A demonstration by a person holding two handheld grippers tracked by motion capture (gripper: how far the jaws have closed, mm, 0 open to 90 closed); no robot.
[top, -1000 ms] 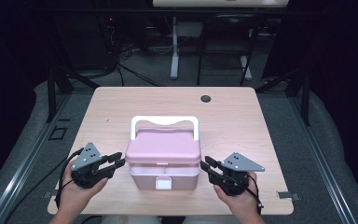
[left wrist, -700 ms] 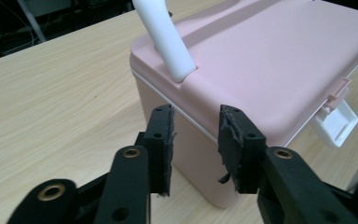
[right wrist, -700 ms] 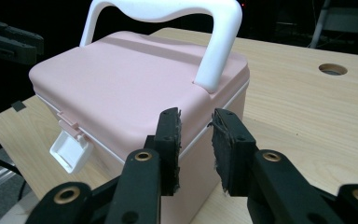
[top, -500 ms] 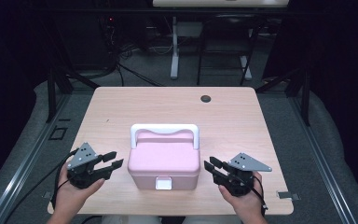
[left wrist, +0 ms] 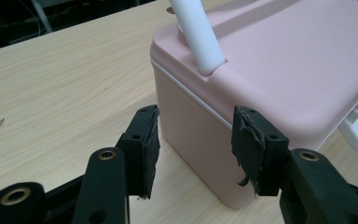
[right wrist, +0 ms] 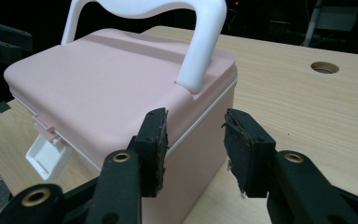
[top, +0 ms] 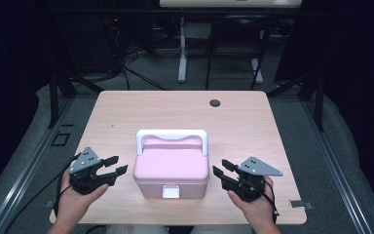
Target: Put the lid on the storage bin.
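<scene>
A pink lidded box (top: 171, 168) with an upright white handle (top: 171, 135) and a white front latch (top: 170, 191) stands on the wooden table (top: 126, 112), near its front edge. My left gripper (top: 113, 166) rests a short way off the box's left side, and my right gripper (top: 221, 170) sits just off its right side. Both have just been opening and hold nothing. In the left gripper view the left gripper (left wrist: 196, 135) faces a corner of the box (left wrist: 279, 70). In the right gripper view the right gripper (right wrist: 193, 135) faces the box (right wrist: 107, 79) below its handle (right wrist: 200, 42).
A round cable hole (top: 215, 103) sits at the table's far right. Bare tabletop lies behind and to both sides of the box. Beyond the far edge are dark floor, cables and a white stand leg (top: 181, 53).
Both grippers have drawn outward from the box's sides and their jaws have widened. The box has settled slightly nearer the front edge.
</scene>
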